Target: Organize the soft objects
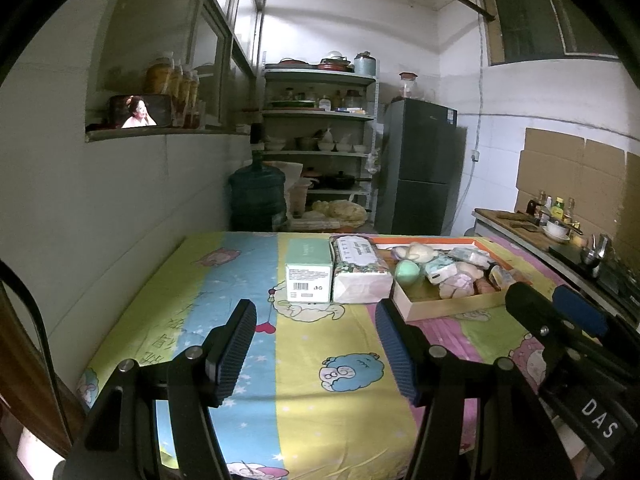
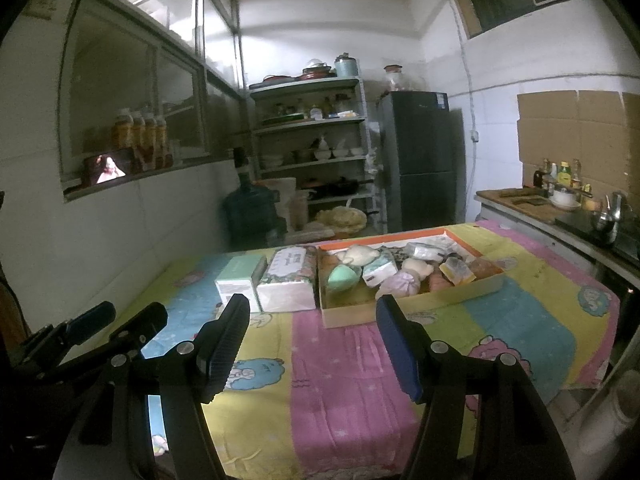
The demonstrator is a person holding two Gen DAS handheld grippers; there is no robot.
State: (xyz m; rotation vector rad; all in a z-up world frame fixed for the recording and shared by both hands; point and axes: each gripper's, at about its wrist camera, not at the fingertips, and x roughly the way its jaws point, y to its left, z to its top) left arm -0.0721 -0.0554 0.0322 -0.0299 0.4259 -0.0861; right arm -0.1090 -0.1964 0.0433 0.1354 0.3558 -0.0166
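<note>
- White letters reading "DAS" are showing on the body of the right gripper (image 1: 556, 304) where it is poking into the left wrist view; other print in the scene is too small to read.
- A mint-green box (image 1: 309, 276) is presenting a white end label with a barcode, and beside it, touching, a floral-wrapped tissue pack (image 1: 360, 270) is carrying a framed label whose writing is not legible.
- The soft objects are lying piled in a shallow cardboard tray (image 2: 408, 304) with an orange inner rim — a green egg-shaped sponge (image 2: 342, 277), a cream plush toy (image 2: 360, 255), a pale pink knitted piece (image 2: 402, 282), small wrapped packs and orange-brown blocks.
- The tray is sitting on the far half of a table covered with a striped cartoon cloth (image 2: 352, 376), just right of the tissue pack.
- The left gripper (image 1: 316, 344) is hovering over the cloth with its ribbed pads standing wide apart, nothing between them.
- The right gripper (image 2: 310, 340) is likewise gaping wide and empty — short of the tray's near wall.
</note>
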